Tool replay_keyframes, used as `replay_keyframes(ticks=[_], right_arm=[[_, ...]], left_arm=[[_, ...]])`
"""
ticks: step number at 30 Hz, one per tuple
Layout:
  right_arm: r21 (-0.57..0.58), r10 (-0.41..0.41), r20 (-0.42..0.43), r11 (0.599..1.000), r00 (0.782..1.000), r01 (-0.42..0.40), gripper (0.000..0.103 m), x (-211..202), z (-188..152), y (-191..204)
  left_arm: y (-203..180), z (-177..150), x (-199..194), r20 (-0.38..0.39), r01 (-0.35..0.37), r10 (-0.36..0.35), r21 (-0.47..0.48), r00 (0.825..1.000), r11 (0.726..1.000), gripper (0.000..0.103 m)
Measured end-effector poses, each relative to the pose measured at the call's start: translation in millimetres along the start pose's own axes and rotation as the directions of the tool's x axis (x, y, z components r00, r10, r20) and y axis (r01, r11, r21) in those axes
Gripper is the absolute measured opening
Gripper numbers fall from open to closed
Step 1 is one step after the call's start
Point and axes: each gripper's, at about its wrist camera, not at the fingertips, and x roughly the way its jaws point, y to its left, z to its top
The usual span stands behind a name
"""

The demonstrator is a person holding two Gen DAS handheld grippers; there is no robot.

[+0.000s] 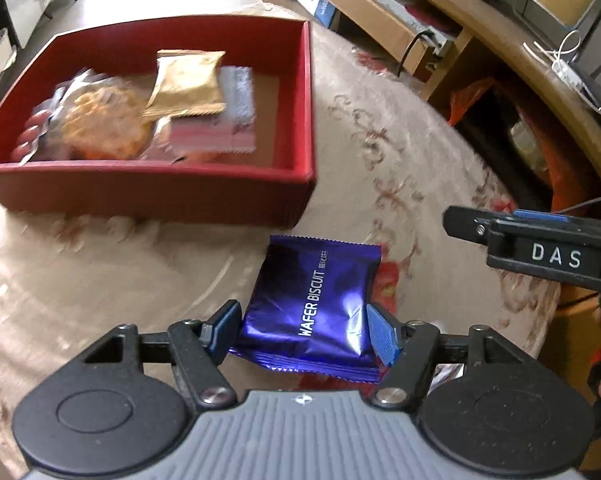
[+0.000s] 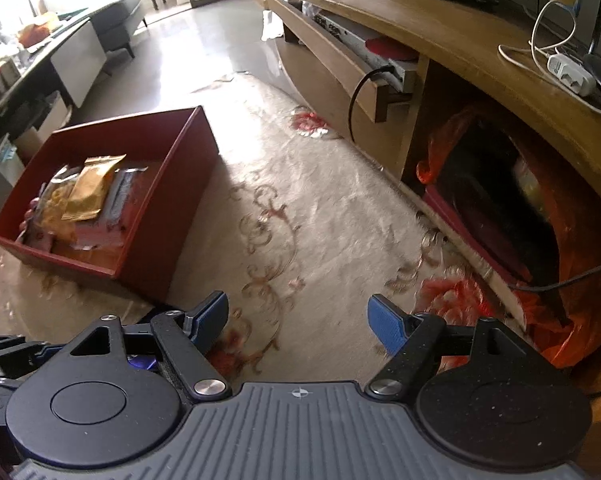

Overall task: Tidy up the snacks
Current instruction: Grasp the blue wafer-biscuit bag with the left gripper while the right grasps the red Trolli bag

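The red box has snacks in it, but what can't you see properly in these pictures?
- Left wrist view: snacks in the red box are motion-blurred; labels unreadable, and the gold packet covers those beneath.
- Left wrist view: the purple wafer biscuit packet sits between the left claw; actual pinching is unclear.
- Right wrist view: the right claw body hides that packet, except a purple sliver.
- Right wrist view: the cabinet cubby behind the orange bag is too dark.

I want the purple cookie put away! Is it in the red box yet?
Not yet. The purple wafer biscuit packet lies on the tablecloth outside the red box, between the left hand-held gripper fingers.
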Motion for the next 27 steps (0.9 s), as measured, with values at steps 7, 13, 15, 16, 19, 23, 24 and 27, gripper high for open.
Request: replay_keyframes(ticks=[7,13,15,16,19,23,24,27], right_arm=[[-0.032,0.02,-0.05,0.999,0.999,-0.022,0.082,2.0,-22.7,18.8],[-0.062,0.019,-0.073,0.998,0.997,-0.023,0.083,4.0,-32.9,34.8],[-0.057,0.014,-0.077,0.998,0.997,-0.019,0.084,5.5,-32.3,35.7],[-0.055,0.014,-0.079,0.998,0.997,-0.018,0.084,6.1,-32.4,36.2],[-0.055,0.011,-0.088,0.998,0.996,-0.016,0.085,8.5,-33.0,37.3],[-0.052,0.01,-0.09,0.999,0.996,-0.015,0.085,9.8,-33.1,38.6],[-0.052,0.009,-0.091,0.999,0.996,-0.014,0.085,10.4,-32.7,39.7],[-0.06,0.019,-0.102,0.998,0.995,-0.025,0.085,13.5,-32.7,46.7]], left_arm=[[24.5,-17.6,-3.7,-0.024,-0.036,0.036,0.011,0.999,0.999,0.067],[38.6,-16.8,7.5,-0.062,-0.029,0.029,-0.005,0.998,1.0,0.069],[39.8,-11.7,15.9,-0.075,-0.036,0.035,-0.013,0.997,0.999,0.074],[39.1,-10.1,21.0,-0.082,-0.043,0.042,-0.01,0.996,0.999,0.075],[37.1,-10.7,28.2,-0.078,-0.067,0.066,-0.014,0.995,0.998,0.076],[36.2,-17.9,23.3,-0.059,-0.082,0.081,-0.019,0.995,0.996,0.063],[40.1,-19.5,20.7,-0.061,-0.069,0.066,-0.042,0.996,0.997,0.059],[55.6,-20.9,8.9,-0.051,-0.039,0.034,-0.094,0.998,0.995,0.044]])
